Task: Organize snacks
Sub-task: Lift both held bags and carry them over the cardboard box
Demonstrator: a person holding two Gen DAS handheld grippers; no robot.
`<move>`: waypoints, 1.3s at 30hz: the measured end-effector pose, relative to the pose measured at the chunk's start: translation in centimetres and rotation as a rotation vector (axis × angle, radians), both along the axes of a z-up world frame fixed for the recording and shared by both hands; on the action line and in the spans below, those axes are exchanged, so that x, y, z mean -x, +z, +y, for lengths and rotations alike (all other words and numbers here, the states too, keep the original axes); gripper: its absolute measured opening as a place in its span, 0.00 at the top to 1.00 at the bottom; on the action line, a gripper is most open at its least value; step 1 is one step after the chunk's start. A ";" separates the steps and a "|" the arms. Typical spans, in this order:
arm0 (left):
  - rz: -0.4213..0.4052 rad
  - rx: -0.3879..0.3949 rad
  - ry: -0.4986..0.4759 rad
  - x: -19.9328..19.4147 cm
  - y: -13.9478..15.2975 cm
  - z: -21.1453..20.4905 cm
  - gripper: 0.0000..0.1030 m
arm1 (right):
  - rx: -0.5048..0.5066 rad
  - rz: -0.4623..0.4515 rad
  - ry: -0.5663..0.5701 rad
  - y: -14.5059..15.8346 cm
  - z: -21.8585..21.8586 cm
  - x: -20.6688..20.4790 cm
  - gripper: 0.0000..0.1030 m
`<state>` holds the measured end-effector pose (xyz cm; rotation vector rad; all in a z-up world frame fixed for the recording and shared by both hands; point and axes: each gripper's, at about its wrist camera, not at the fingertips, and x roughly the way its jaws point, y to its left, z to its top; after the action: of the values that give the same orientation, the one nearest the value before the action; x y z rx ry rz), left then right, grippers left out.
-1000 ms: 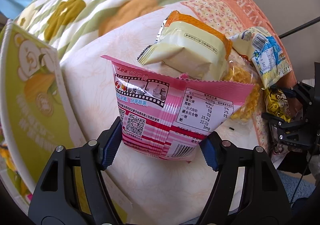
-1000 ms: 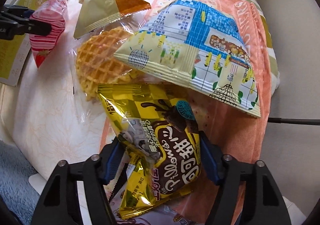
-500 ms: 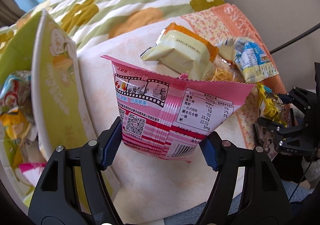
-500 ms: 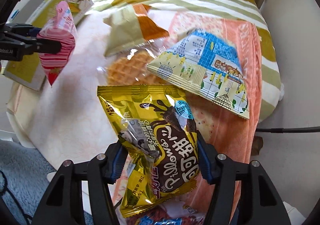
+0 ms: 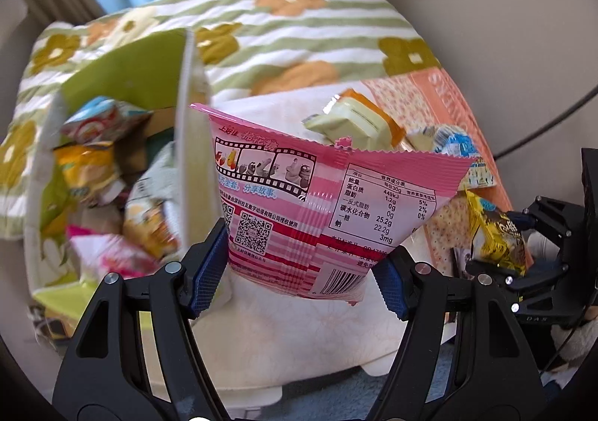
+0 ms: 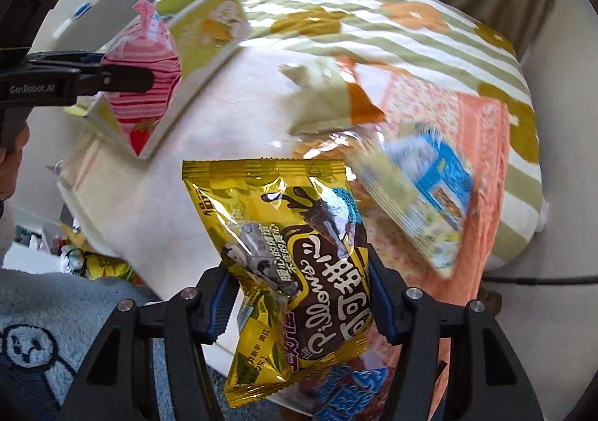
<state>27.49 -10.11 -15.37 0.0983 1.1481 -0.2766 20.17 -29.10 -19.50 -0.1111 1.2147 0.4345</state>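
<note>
My left gripper (image 5: 299,271) is shut on a pink snack bag (image 5: 329,204) and holds it in the air beside the open green box (image 5: 187,114). The box holds several snack packs (image 5: 93,166). In the right wrist view the pink bag (image 6: 145,84) hangs at the box's wall (image 6: 209,28). My right gripper (image 6: 299,305) is shut on a yellow chocolate snack bag (image 6: 295,245), lifted above the table. It also shows at the right of the left wrist view (image 5: 493,234).
On the white table (image 6: 149,204) lie a cream and orange pack (image 6: 329,99), a waffle pack (image 6: 325,148) and a blue and yellow pack (image 6: 422,193). An orange cloth (image 6: 478,166) and a floral striped blanket (image 5: 299,24) lie behind. A blue pack (image 6: 351,387) lies below my right gripper.
Both grippers have risen and pulled back from the pile. The left one has swung left with the pink bag, and the open box with its snacks has come into view.
</note>
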 end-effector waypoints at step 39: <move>-0.023 0.073 0.053 -10.0 2.6 27.5 0.34 | -0.156 -0.066 -0.135 5.7 25.9 -20.0 0.43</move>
<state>37.50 17.38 -12.80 0.0072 1.1150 -0.2696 40.15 -3.25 -13.78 0.0895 1.1123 0.4029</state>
